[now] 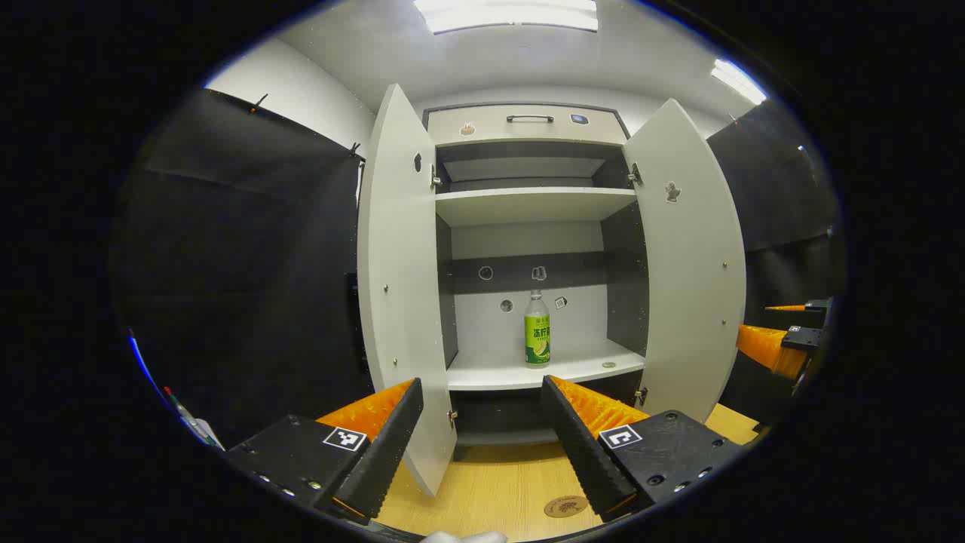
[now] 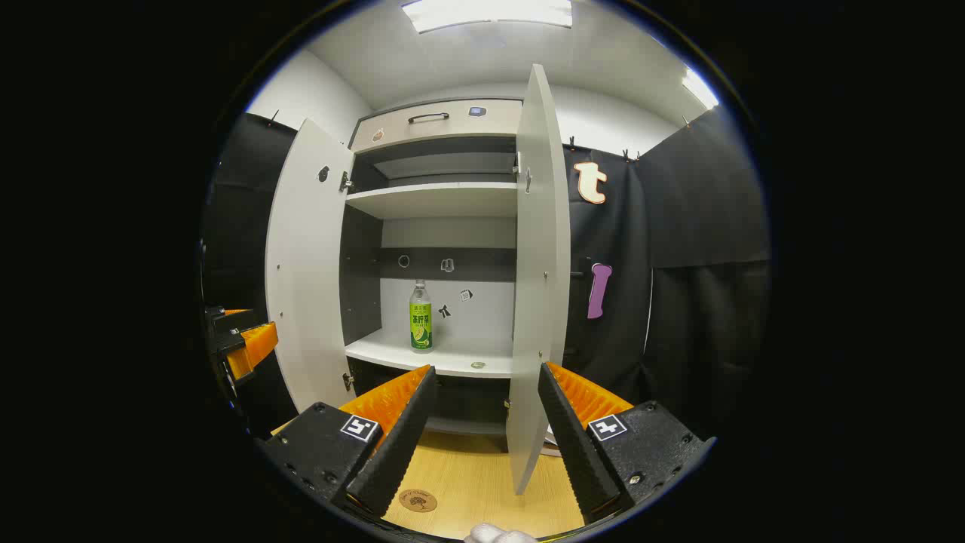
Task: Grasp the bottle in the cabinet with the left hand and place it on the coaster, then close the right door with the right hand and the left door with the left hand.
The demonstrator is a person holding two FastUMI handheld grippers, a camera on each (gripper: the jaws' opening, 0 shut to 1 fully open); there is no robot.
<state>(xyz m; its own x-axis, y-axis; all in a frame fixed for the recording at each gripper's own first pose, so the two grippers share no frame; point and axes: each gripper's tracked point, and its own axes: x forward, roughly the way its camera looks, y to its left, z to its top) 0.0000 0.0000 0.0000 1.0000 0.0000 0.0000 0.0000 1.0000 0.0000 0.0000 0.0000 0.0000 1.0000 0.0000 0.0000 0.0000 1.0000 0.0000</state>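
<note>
left gripper view: my left gripper (image 1: 482,430) is spread wide, holding nothing, back from the cabinet (image 1: 528,124). bottle (image 1: 537,330) stands upright mid-shelf (image 1: 482,373), well ahead and slightly right of my centreline, both doors open. judgement: go straight in between the left door (image 1: 396,302) and right door (image 1: 690,264), jaws level around the label, clear of the shelf lip. coaster (image 1: 565,506) lies on the counter (image 1: 490,490) near its front edge.

right gripper view: my right gripper (image 2: 482,426) is also wide and empty; bottle sits ahead, left of it.
</note>
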